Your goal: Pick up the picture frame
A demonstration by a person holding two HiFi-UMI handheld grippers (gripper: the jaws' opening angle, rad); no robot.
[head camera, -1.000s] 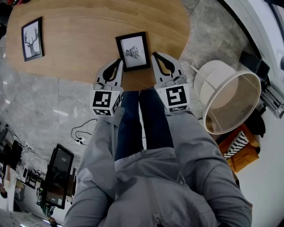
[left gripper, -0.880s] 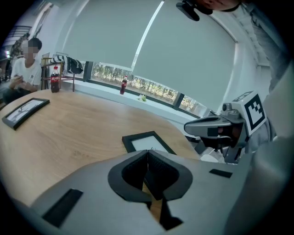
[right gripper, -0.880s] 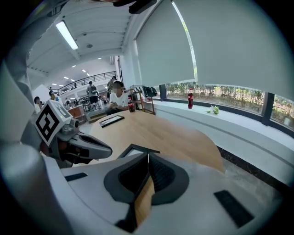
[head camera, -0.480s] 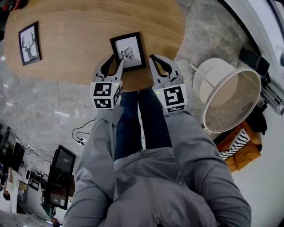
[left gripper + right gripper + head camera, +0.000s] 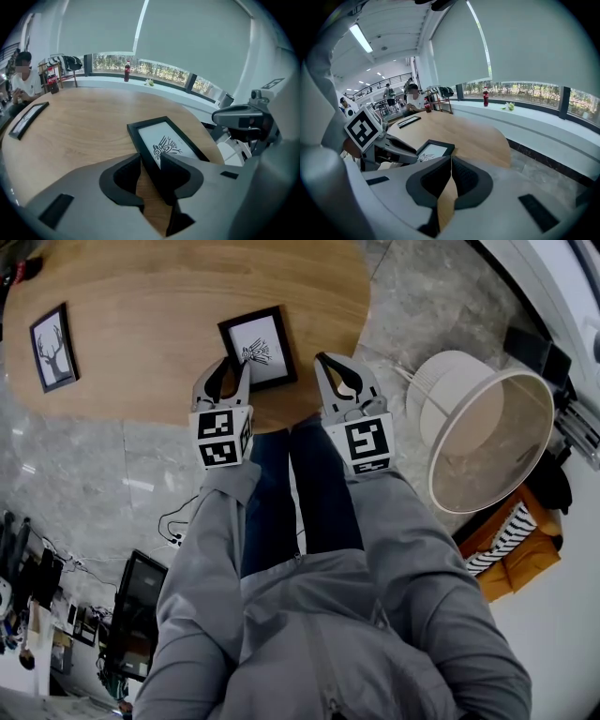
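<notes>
A black picture frame (image 5: 258,348) with a small drawing lies flat on the oval wooden table (image 5: 141,296), near its front edge. My left gripper (image 5: 232,367) is open and tilted down over the frame's near left corner. In the left gripper view that corner of the frame (image 5: 164,140) runs between the two jaws of the left gripper (image 5: 150,160), and no pad visibly presses on it. My right gripper (image 5: 330,360) is shut and empty, just right of the frame, over the table's edge. From the right gripper view the frame (image 5: 433,151) shows left of the shut right gripper (image 5: 451,160).
A second frame with a deer picture (image 5: 49,348) lies at the table's far left. A large white lampshade (image 5: 487,437) stands on the floor to the right. A monitor (image 5: 136,610) and cables are on the marble floor at the lower left. People sit beyond the table (image 5: 21,79).
My left gripper's jaws went from shut to open, and it came down over the frame's near left corner. The right gripper shifted slightly toward the frame and stayed shut.
</notes>
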